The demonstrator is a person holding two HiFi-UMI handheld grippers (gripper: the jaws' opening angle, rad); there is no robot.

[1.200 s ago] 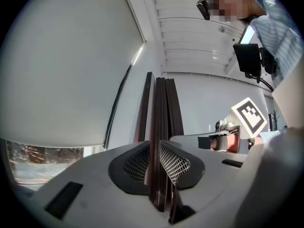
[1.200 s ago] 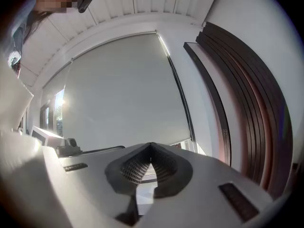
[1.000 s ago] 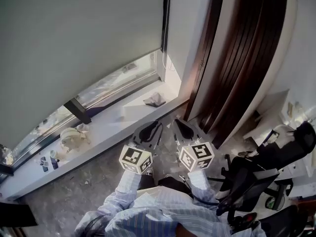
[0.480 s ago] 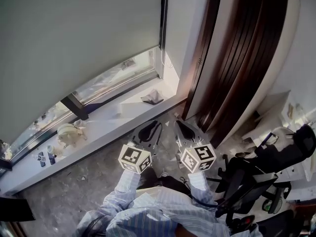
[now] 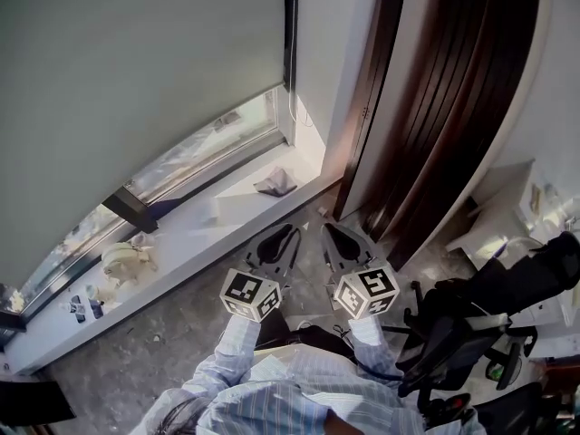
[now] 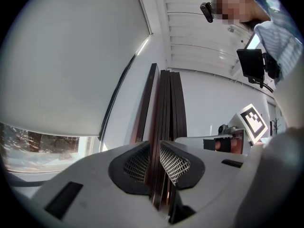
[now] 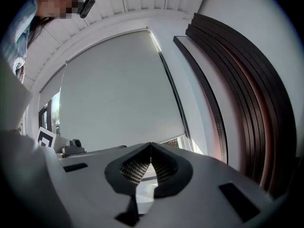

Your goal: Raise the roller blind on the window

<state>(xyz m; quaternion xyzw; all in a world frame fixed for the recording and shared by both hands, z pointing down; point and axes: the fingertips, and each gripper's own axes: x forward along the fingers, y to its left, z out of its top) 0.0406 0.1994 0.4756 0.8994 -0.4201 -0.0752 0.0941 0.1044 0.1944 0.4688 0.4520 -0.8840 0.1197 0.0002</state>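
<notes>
White window sill [image 5: 204, 220], crumpled grey cloth [image 5: 275, 184] near its right end, pale bundle [image 5: 122, 263] further left

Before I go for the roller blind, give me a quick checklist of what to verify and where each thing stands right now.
1. Left gripper free: jaws apart, nothing between them. Ok.
2. Right gripper ready to grasp: jaws together, empty. Not ok.
3. Grippers at the roller blind: both held low by the person's body, short of the windowsill. Not ok.
4. Pull cord found: a thin pale line hangs by the blind's right edge, too fine to identify. Cannot tell.
5. Blind raised: it covers most of the window, only a strip of glass shows below. Not ok.
</notes>
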